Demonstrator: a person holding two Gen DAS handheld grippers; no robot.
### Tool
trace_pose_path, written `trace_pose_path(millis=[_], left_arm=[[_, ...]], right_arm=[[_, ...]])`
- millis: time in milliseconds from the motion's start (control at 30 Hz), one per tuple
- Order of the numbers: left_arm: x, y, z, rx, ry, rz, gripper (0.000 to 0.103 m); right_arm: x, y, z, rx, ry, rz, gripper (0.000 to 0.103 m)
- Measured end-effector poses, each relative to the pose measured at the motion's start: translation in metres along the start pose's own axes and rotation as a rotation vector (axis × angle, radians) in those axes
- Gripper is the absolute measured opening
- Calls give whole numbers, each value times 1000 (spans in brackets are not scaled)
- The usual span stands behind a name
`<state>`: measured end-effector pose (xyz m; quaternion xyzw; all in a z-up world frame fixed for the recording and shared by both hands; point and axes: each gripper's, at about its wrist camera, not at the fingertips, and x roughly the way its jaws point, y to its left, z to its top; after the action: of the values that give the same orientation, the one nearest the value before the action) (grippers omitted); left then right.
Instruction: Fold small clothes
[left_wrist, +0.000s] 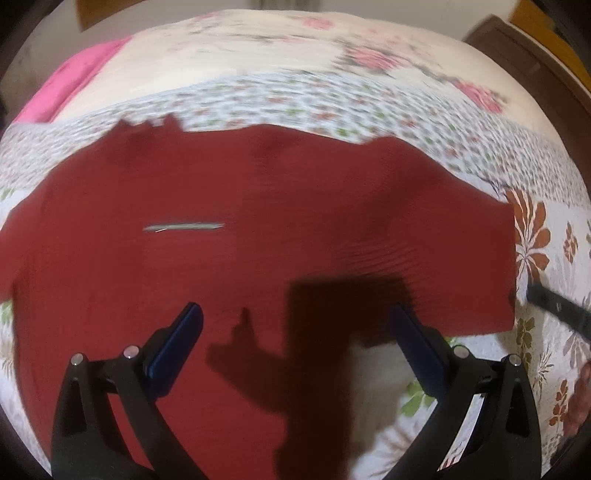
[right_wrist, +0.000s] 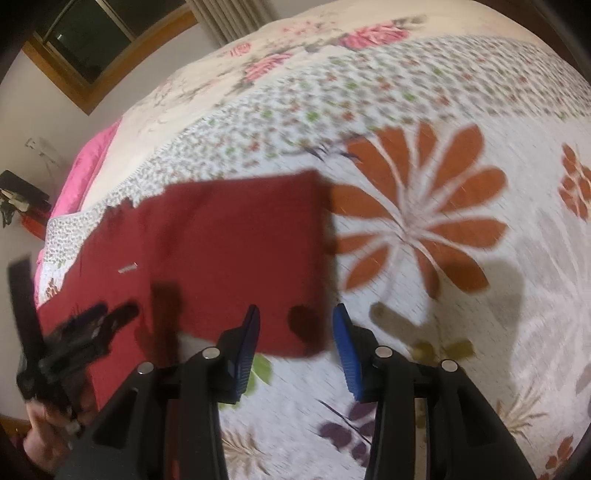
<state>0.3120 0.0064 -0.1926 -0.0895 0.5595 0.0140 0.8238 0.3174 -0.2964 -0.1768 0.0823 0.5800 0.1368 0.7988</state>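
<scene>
A dark red garment (left_wrist: 229, 229) lies spread flat on the flowered bedspread (left_wrist: 280, 92), with a small grey label (left_wrist: 183, 226) on its upper side. My left gripper (left_wrist: 295, 325) hangs open above the garment's near part, nothing between its blue pads. In the right wrist view the same red garment (right_wrist: 229, 258) lies left of centre. My right gripper (right_wrist: 295, 325) is open over the garment's near right corner. The left gripper (right_wrist: 92, 325) shows at the far left of that view, held by a hand (right_wrist: 44, 439).
The bedspread (right_wrist: 461, 295) reaches far to the right with large orange flowers. A pink cloth (left_wrist: 62, 85) lies at the bed's far left edge. A wooden headboard (left_wrist: 528, 66) stands at the far right, and a window (right_wrist: 92, 40) is on the wall.
</scene>
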Motion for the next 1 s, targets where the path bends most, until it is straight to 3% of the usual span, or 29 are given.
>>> trace_pose_path(millis=[133, 267, 400, 500, 533, 600, 633, 800, 1000], left_arm=[[27, -15, 4, 5, 43, 8, 99], [33, -24, 4, -24, 37, -4, 96], [31, -39, 2, -25, 31, -63, 60], [31, -46, 1, -21, 25, -77, 46], [30, -46, 1, -30, 19, -84, 35], [23, -39, 2, -64, 12, -120, 23], [21, -32, 5, -80, 10, -142, 6], [-14, -4, 7, -139, -80, -239, 3], [-50, 40, 20, -151, -156, -257, 3]], right_arm=[[0, -22, -16, 27, 12, 1, 42], [1, -38, -26, 51, 17, 5, 42], [3, -47, -30, 72, 21, 7, 43], [4, -51, -32, 81, 22, 12, 43], [3, -51, -32, 80, 21, 15, 44], [3, -47, -31, 77, 19, 15, 47], [3, -45, -31, 72, 17, 13, 48], [9, -34, -30, 67, 26, 10, 48], [20, -13, -27, 54, 38, 26, 48]])
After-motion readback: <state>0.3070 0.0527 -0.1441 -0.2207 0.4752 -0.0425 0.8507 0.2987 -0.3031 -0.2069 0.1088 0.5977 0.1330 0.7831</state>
